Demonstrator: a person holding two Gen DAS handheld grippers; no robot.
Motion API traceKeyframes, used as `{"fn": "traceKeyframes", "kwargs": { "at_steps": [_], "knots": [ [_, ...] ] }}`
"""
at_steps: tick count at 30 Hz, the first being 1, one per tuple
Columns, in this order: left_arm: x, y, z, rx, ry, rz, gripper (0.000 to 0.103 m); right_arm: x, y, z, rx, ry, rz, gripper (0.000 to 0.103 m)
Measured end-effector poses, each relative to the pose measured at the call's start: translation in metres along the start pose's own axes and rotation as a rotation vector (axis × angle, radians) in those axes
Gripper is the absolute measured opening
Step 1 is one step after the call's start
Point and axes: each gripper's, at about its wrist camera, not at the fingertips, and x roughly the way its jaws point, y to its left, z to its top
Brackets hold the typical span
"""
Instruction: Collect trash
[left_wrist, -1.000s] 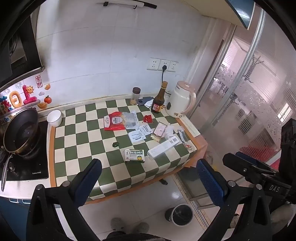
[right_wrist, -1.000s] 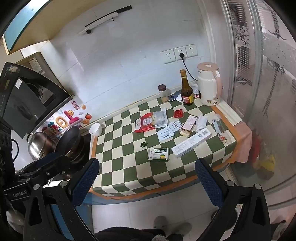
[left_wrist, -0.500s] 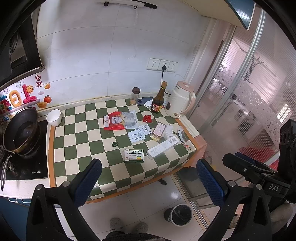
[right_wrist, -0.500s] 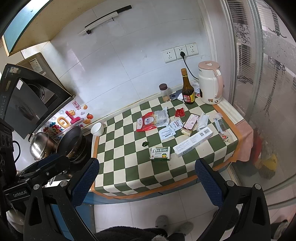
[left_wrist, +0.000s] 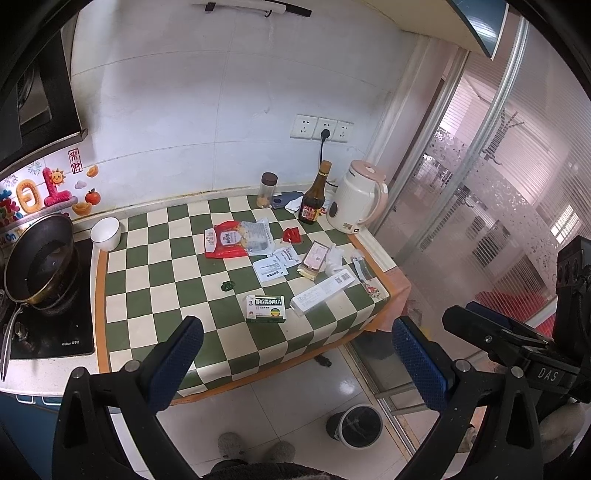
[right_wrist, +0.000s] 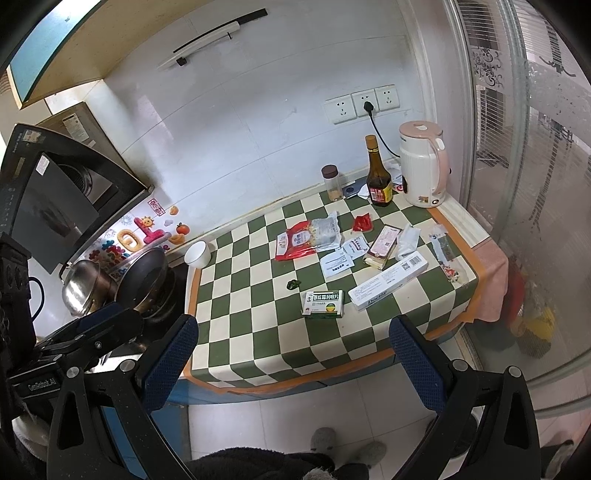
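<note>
Litter on checkered counter (left_wrist: 155, 288), bin (left_wrist: 360, 425) below

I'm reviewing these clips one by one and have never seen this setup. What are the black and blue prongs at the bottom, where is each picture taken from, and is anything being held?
No robot here: a person holds a pair of hand-held tongs in each hand, with a wide-angle camera on each looking forward along its two blue-padded fingers. One picture comes from the left tongs, the other from the right tongs. Both are open, empty, and held back from the counter.

On the checkered counter lies the litter: a green and white medicine box, a long white box, a red snack bag, paper leaflets and small wrappers. A kettle and a sauce bottle stand at the back. A bin sits on the floor.
</note>
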Motion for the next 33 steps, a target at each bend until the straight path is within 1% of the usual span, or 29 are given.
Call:
{"fn": "traceKeyframes", "kwargs": {
  "at_steps": [12, 33],
  "knots": [
    [-0.0016, -0.0013, 0.0064, -0.002, 0.003, -0.004, 0.103, -0.0015, 0.0034, -0.001, -0.005, -0.004, 0.002, 0.103],
    [-0.0009, -0.0031, 0.0045, -0.002, 0.004, -0.007, 0.103, -0.0005, 0.0043, 0.0002, -0.006, 0.0, 0.007, 0.103]
  ]
}}
